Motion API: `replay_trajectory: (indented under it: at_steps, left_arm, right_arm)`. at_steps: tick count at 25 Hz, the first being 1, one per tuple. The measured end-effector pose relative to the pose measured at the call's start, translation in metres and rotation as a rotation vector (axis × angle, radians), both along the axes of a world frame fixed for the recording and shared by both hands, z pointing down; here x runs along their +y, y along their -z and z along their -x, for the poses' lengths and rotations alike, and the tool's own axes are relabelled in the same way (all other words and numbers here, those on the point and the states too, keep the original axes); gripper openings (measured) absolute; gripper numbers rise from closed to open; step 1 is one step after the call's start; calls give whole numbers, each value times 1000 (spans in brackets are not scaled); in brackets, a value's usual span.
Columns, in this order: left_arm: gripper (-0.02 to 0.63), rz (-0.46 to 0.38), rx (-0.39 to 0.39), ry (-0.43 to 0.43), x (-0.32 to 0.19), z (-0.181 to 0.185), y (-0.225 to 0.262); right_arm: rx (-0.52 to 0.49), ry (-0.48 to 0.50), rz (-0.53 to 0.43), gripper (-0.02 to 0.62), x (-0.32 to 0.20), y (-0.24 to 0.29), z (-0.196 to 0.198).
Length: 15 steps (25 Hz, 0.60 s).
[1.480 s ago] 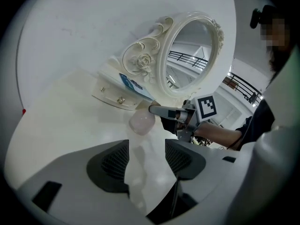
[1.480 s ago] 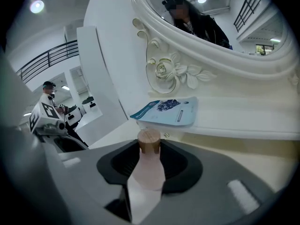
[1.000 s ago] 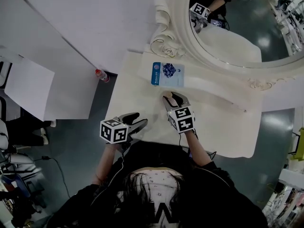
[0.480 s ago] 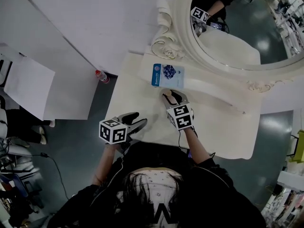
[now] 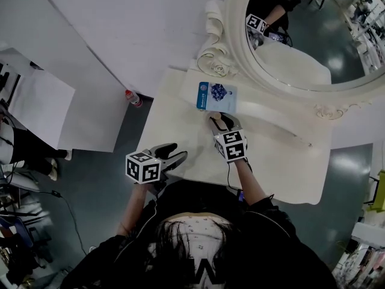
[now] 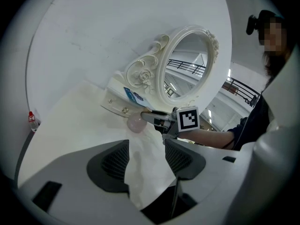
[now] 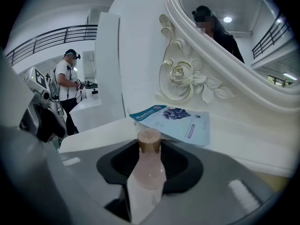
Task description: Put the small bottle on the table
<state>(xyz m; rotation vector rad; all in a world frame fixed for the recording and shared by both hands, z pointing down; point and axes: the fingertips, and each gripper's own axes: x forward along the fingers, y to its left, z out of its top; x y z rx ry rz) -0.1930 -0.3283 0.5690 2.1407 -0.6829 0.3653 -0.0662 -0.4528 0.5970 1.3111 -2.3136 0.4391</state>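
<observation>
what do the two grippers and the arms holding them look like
The left gripper and right gripper are both grey and two-jawed, with black ribbed pads. Each carries a white cube printed with black square markers. A thin dark cable trails from the right one. The person wears a dark top whose sleeves leave the forearms uncovered.

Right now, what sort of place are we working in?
Probably a staged vanity corner in a large hall: a white dressing table, an ornate oval mirror, and balcony railings behind.
</observation>
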Motion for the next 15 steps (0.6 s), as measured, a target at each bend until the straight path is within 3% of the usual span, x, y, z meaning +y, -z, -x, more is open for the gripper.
replay_trajectory:
  at_steps: [3, 15]
  left_arm:
    - [240, -13, 35, 15, 1, 1, 11]
    - [239, -99, 55, -25, 18, -4, 39]
  right_arm:
    - [-9, -11, 2, 152, 1, 1, 0]
    - [-107, -84, -37, 179, 34, 46, -7]
